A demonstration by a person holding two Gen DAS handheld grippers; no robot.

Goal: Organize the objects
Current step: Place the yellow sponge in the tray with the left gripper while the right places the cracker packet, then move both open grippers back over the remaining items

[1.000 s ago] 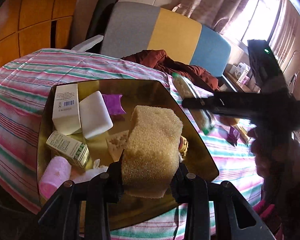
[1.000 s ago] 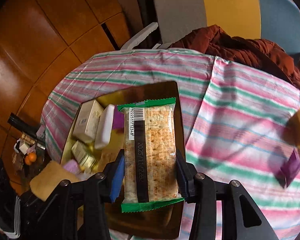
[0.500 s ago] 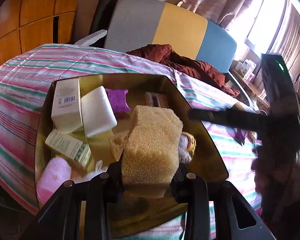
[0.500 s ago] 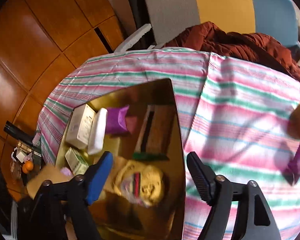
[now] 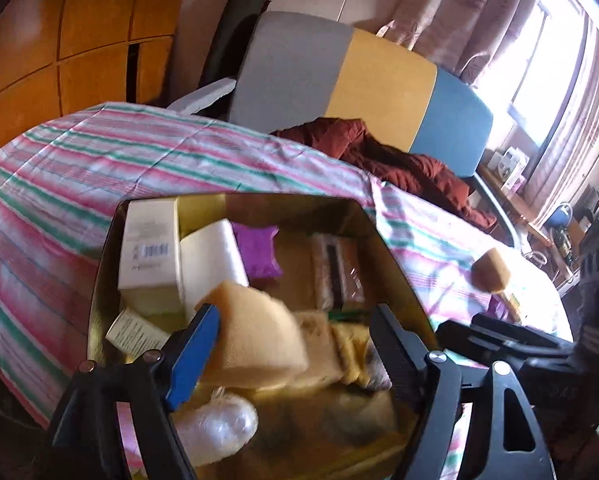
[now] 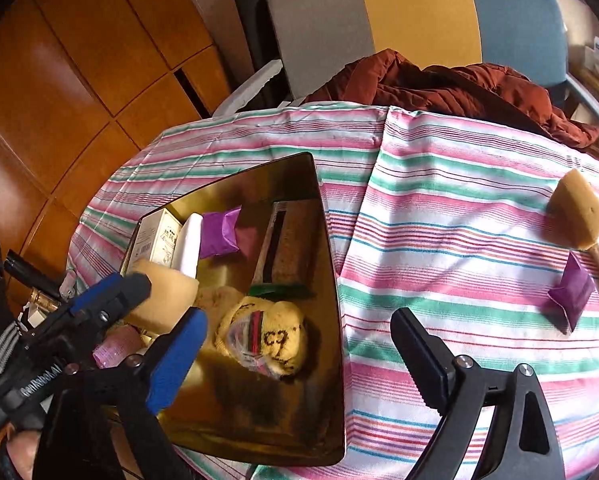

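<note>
Gold tray (image 6: 331,360), on the striped cloth of the desk (image 6: 439,208); contents, by the right wrist view: cream carton (image 6: 155,236) at 10 o'clock against the far left wall; white block (image 6: 189,244) just beside it; purple sachet (image 6: 219,230) touching the block at 11 o'clock; cracker packet (image 6: 287,246) lying lengthwise toward 12 o'clock along the right wall; yellow knitted bundle (image 6: 263,338) at tray centre; pink roll (image 6: 117,344) at 8 o'clock, partly hidden. Tan sponge (image 5: 255,336) at the tray's near left, tilted and blurred, between the left tongs (image 5: 295,344); the left tongs are opening, jaws spread wide, the blue pad (image 5: 193,352) just beside the sponge, contact not certain. Right tongs (image 6: 299,360) also opening, jaws wide apart, nothing between them, over the tray's near right rim. Outside the tray, on the cloth at 2 o'clock: second tan sponge (image 6: 577,210); second purple sachet (image 6: 571,292) near it at 3 o'clock. Beyond the desk at 12 o'clock: rust-red jacket (image 6: 451,84) on a grey, yellow and blue chair (image 6: 419,12).
</note>
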